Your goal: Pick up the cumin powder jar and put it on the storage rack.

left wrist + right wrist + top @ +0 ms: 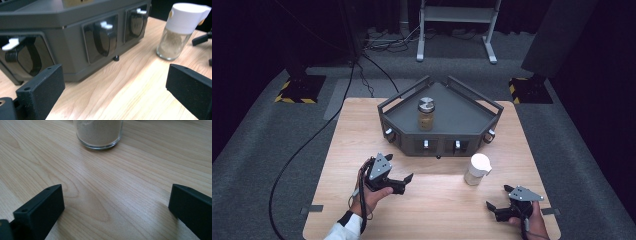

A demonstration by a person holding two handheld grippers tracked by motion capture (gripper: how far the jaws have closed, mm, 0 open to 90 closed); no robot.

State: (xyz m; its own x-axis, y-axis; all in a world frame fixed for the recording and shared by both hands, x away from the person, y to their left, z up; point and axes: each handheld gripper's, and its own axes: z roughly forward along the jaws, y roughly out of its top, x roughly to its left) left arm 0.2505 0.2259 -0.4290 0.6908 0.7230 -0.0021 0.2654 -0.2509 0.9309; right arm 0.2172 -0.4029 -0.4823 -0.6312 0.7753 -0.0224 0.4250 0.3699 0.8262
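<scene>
A glass shaker jar with a white pour lid (476, 169) (180, 31) (99, 132), filled with pale powder, stands on the wooden table (432, 210) in front of a dark grey angular rack (462, 115) (62, 20). A second jar with a metal lid (426, 113) stands upright on the rack's top. My left gripper (399, 181) (115, 92) hovers open at the left of the shaker, its jaws wide apart and facing the rack's front. My right gripper (498, 197) (115, 212) is open low at the right, jaws spread toward the shaker, nothing between them.
The rack's front face has several recessed pockets with white clips (106, 25) and small knobs (389, 132). Beyond the table lie grey carpet, cables (377, 75), a metal stand (457, 30) and yellow-black striped bases (297, 92). Bare wood lies between the two grippers.
</scene>
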